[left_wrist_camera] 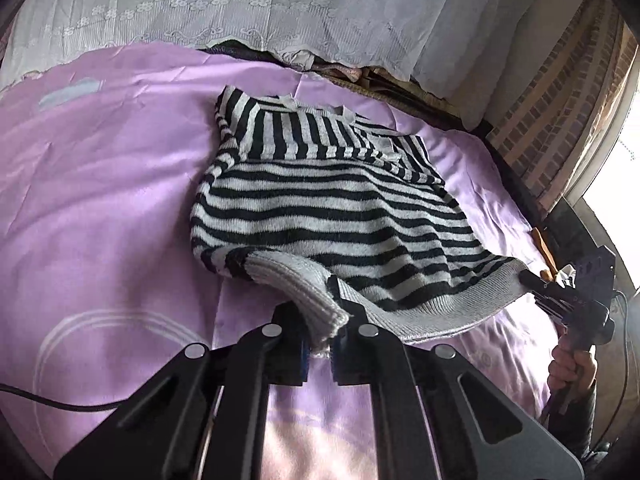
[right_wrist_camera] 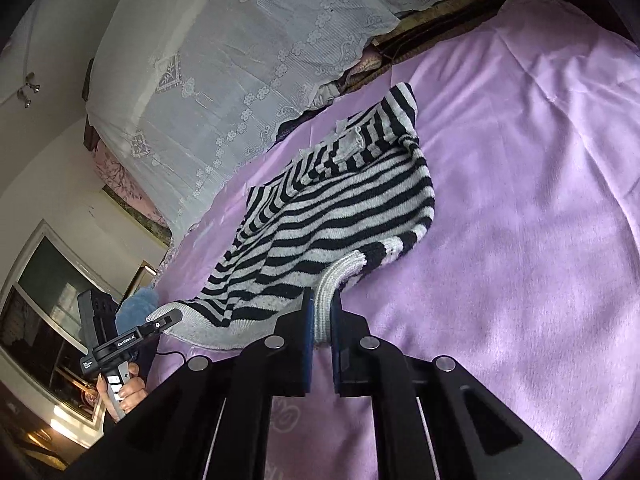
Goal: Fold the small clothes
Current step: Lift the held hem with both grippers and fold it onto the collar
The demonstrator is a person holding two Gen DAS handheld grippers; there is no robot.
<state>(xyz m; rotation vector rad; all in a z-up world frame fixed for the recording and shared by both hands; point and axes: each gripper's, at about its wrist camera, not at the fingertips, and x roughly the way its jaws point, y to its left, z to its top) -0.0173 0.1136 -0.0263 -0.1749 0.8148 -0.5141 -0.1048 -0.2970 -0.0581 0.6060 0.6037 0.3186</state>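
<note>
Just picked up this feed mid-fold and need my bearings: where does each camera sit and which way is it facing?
Left wrist: on the left hand-held gripper, looking down across the striped sweater on the purple sheet; the right hand shows.
Right wrist: on the right hand-held gripper, looking at the same sweater; the left hand shows.
Shared: sweater, sheet, lace cover, each other's gripper clamped on the grey hem.

Soft daylight from a blown-out window point(left_wrist_camera: 616, 216), sharp centre, heavy fisheye curving, dark vignetted corners.
</note>
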